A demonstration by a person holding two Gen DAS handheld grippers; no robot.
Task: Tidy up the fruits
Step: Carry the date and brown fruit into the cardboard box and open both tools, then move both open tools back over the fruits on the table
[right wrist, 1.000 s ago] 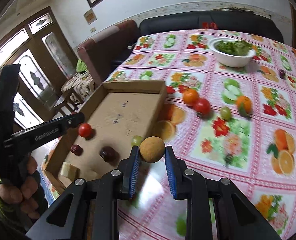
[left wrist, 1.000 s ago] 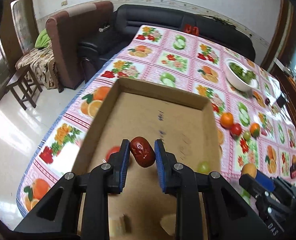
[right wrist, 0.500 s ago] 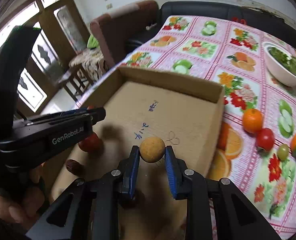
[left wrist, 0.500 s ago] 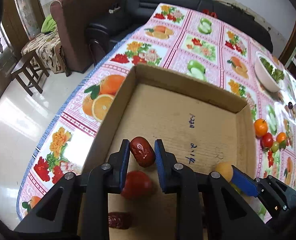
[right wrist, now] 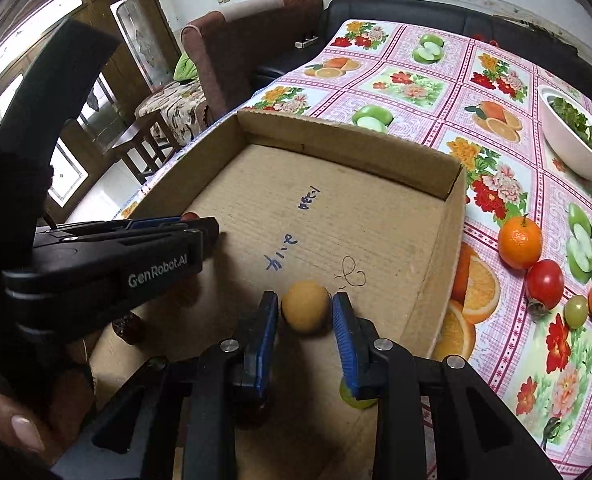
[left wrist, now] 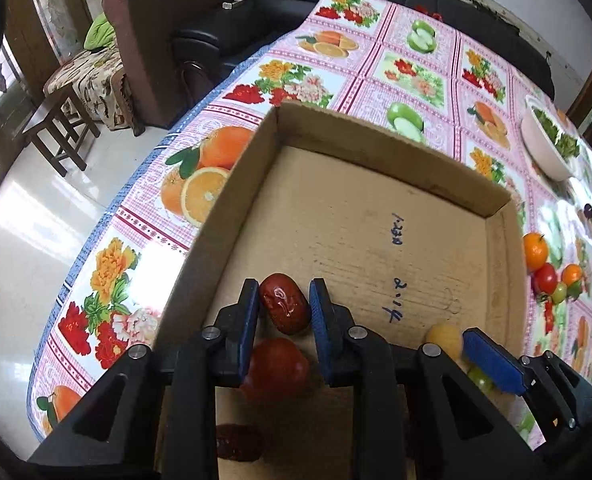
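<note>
A fruit-print tablecloth (right wrist: 496, 92) covers a long table with a dark sofa (right wrist: 396, 12) along its far edge, at 12 o'clock in the right wrist view. On the cloth lies a shallow cardboard box (right wrist: 376, 168). Its floor is bare from the middle out to the far wall, and low walls close it in at 12 and 3 o'clock.

The left gripper (left wrist: 283, 308) is clamped on a dark red date (left wrist: 284, 308) low over the box's near left part, with a pad against each side. The right gripper (right wrist: 306, 316) has just been opening its jaws. A tan round fruit (right wrist: 304, 310) sits between them on the box floor, with a slim gap at each pad.

Outside the 3 o'clock wall, an orange (right wrist: 519, 242) touches a tomato (right wrist: 544, 284).

A red fruit (left wrist: 275, 368) and a second date (left wrist: 237, 442) are half hidden by the left gripper's arms. A green fruit (right wrist: 356, 400) peeks out behind the right finger.
</note>
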